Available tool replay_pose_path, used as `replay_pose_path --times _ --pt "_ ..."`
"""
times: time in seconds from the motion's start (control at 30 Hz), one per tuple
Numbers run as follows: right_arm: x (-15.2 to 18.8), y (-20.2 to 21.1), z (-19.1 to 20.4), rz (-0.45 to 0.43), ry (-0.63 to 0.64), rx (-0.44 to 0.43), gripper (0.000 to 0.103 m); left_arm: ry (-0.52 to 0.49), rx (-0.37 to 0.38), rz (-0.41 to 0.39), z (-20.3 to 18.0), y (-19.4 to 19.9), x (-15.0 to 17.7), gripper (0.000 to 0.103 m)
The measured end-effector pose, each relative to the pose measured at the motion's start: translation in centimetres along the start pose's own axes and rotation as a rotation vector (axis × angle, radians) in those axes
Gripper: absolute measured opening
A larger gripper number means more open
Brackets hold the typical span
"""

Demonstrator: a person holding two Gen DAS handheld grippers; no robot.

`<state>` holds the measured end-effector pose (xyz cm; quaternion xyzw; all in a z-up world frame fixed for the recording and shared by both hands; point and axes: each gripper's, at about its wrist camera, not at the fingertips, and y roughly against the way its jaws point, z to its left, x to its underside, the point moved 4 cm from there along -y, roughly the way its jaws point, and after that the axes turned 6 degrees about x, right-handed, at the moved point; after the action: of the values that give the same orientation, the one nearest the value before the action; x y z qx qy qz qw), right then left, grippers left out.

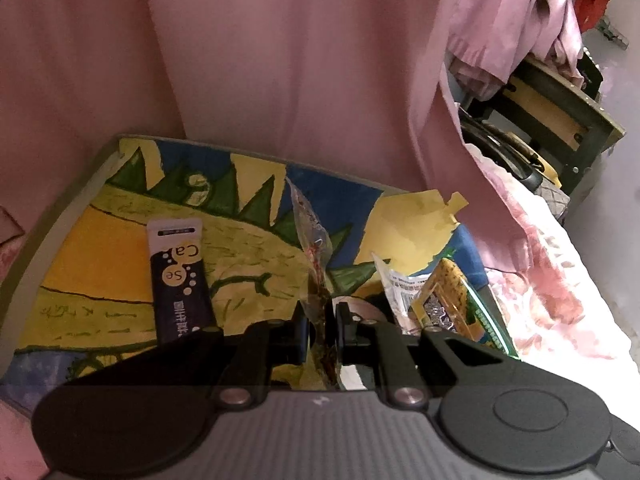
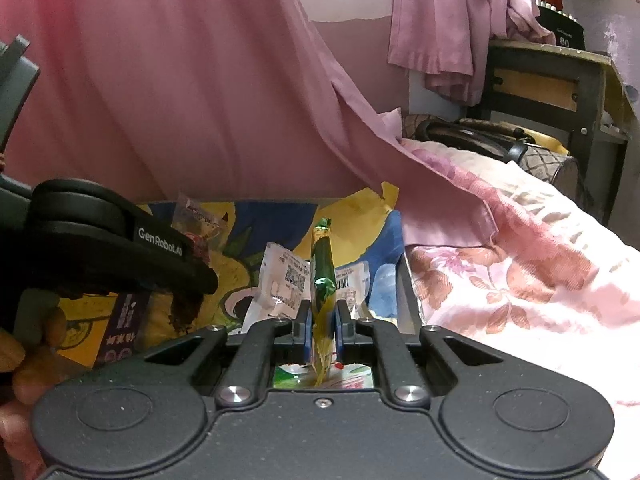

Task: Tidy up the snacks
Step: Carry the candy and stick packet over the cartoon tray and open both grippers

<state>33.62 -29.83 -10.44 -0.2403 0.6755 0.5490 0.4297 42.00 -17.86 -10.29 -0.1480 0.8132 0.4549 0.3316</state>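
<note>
My left gripper (image 1: 322, 312) is shut on a clear snack packet with red print (image 1: 310, 236), which stands edge-on above the painted board (image 1: 100, 248). A dark purple and white sachet (image 1: 178, 276) lies flat on the board to its left. My right gripper (image 2: 323, 312) is shut on a green and yellow snack packet (image 2: 323, 268), also held edge-on. That same green and yellow packet (image 1: 448, 296) shows at the right in the left wrist view. A white packet with a barcode (image 2: 288, 280) lies behind it. The left gripper's body (image 2: 120, 248) crosses the left of the right wrist view.
The colourful painted board (image 2: 248, 232) rests on a bed with a pink floral cover (image 2: 520, 272). A pink curtain (image 1: 260, 60) hangs close behind. A dark bag (image 2: 492, 136) and a wooden frame (image 2: 560, 88) stand at the back right. A hand (image 2: 20, 360) holds the left gripper.
</note>
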Motion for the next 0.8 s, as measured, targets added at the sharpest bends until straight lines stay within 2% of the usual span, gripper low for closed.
replay_pose_path --times 0.2,0.43,0.53,0.6,0.73,0.8 --pt "0.1 -0.3 0.0 0.019 -0.020 -0.015 0.014 -0.001 -0.016 0.012 0.4 -0.2 0.0 0.014" --pt "0.0 0.0 -0.5 0.031 -0.052 -0.031 0.026 0.003 -0.036 0.035 0.4 -0.1 0.3 0.016" --pt "-0.3 0.4 -0.7 0.026 -0.066 -0.040 0.033 0.010 -0.042 0.030 0.3 0.6 0.2 0.029" --pt "-0.5 0.8 -0.8 0.019 -0.071 -0.045 0.039 0.012 -0.049 0.019 0.3 1.2 0.0 0.045" --pt "-1.0 1.8 -1.1 0.007 -0.081 -0.053 0.053 0.008 -0.067 -0.003 0.2 2.9 -0.4 0.057" --pt "-1.2 2.4 -1.2 0.001 -0.087 -0.059 0.056 0.006 -0.077 -0.018 0.2 3.8 -0.5 0.066"
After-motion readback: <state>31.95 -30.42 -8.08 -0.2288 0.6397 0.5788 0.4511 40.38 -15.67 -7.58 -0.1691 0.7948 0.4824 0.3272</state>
